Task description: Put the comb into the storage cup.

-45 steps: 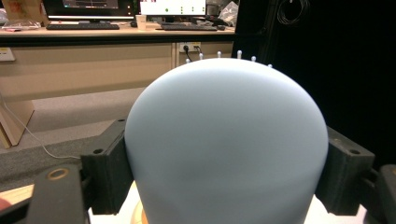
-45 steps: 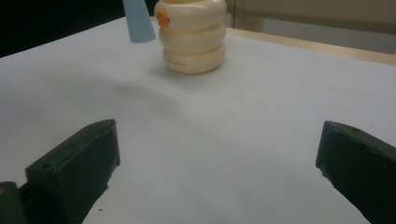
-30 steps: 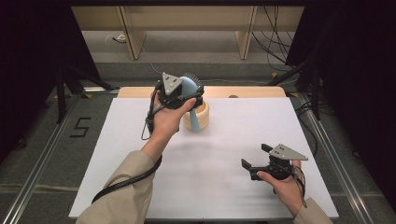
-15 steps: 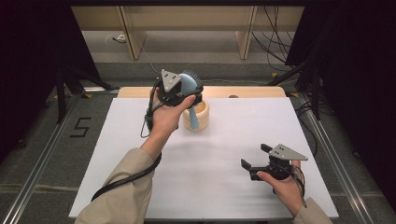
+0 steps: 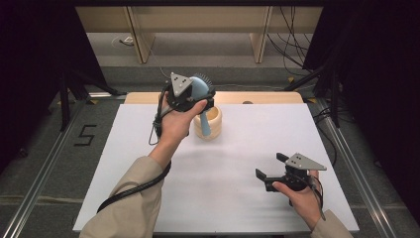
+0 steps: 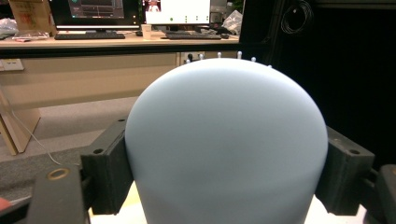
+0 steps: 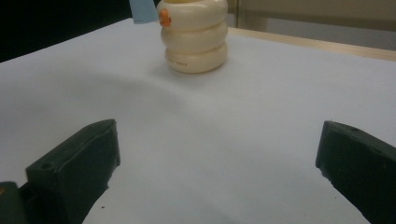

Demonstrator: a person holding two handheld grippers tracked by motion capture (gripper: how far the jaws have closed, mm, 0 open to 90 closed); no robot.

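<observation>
White table (image 5: 237, 163); left gripper (image 5: 190, 96) clamps blue hairbrush (image 6: 226, 144); right gripper (image 5: 277, 173) spread.

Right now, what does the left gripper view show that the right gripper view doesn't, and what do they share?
The left gripper view shows the pale blue hairbrush from its smooth back, clamped between the left hand-held gripper's jaws, bristle tips peeking over its top, with a desk carrying monitors beyond. The right gripper view shows the open right hand-held gripper, jaws wide apart over the white table, and a cream ribbed holder with an orange spot standing on it. Both share the hairbrush: a corner of its blue handle appears at the holder's top in the right gripper view.
</observation>
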